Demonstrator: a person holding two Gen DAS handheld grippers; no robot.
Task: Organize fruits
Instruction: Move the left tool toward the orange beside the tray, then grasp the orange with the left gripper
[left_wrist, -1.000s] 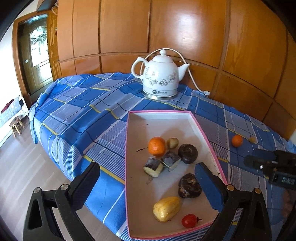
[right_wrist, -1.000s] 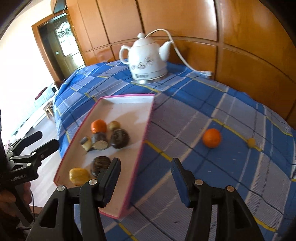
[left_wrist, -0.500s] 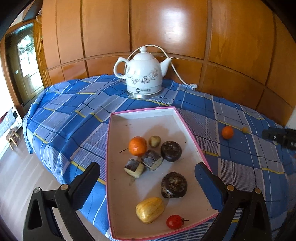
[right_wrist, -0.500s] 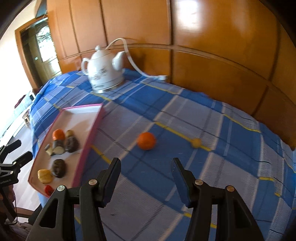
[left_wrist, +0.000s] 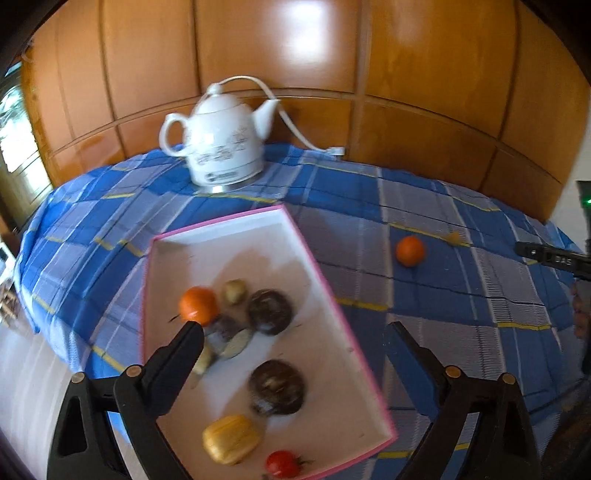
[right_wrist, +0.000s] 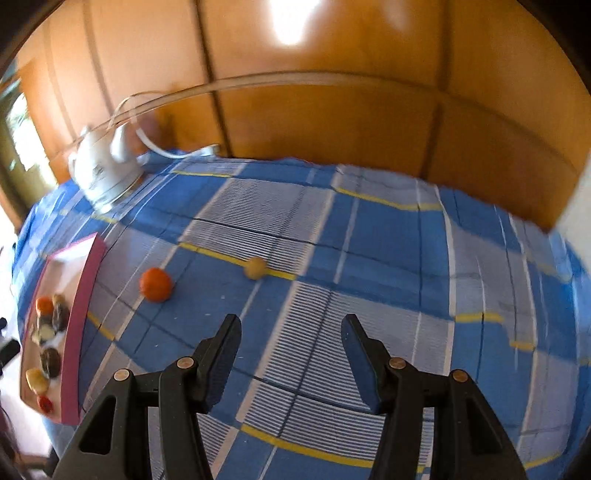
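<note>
Tray (left_wrist: 334, 295) contents clear only from left; left jaws closing, empty; right jaws parted, empty.

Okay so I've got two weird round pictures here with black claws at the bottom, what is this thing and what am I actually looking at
Those claws are two hand-held grippers; a person carries one in each hand, and each has a wide-angle camera looking along its fingers. One picture is from the left gripper, the other from the right gripper. Both look down at a blue checked cloth in front of a wooden wall.

On the cloth stand a white kettle and a pink-edged tray holding fruit: an orange one, dark round ones, a yellow one, a small red one. Two fruits lie loose on the cloth: an orange and a small yellow fruit.

Neither gripper holds anything. The left one's jaws are closing slightly, with nothing gripped; the right one's stand apart over bare cloth.
</note>
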